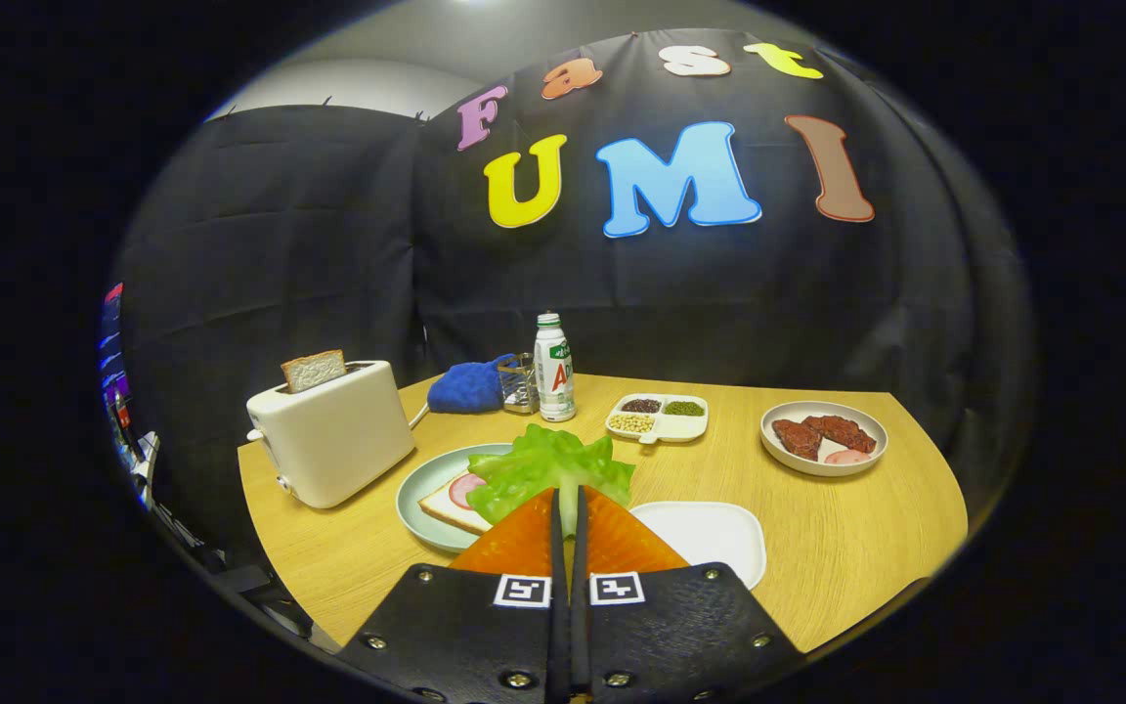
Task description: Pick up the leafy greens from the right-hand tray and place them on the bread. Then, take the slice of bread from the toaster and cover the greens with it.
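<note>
Both claw point(568, 504) fingers pinch the leafy greens point(548, 469) — hiding most of the bread point(444, 506).

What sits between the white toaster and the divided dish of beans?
In the gripper view, between the white toaster and the white divided dish: a blue cloth, a clear glass and a white bottle.

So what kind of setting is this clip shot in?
Probably a staged kitchen tabletop in a recording booth: a toaster holding a bread slice, plates of food on a wooden table, black cloth behind. The hand-held gripper is shut on leafy greens.
</note>
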Demonstrator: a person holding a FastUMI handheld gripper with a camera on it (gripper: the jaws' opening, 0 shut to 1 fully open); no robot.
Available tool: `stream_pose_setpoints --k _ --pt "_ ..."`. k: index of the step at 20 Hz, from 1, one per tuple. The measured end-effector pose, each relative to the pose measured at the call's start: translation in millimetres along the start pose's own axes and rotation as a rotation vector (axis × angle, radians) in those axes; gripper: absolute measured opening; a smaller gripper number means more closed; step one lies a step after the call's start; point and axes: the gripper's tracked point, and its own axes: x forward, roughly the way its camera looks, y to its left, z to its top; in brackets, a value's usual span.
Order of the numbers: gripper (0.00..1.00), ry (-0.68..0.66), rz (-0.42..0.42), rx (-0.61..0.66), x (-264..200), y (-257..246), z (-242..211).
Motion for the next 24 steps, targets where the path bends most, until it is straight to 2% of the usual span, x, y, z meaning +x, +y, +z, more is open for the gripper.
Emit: stream_pose_setpoints --k 6,12,16,24 --pt "0.01 0.005 0.057 0.013 25 33 3" --pt "0.0 -0.009 0.054 0.036 64 58 0" --pt "0.01 0.026 0.104 0.067 92 80 -9" --pt "0.01 0.137 0.063 0.051 119 76 -43"
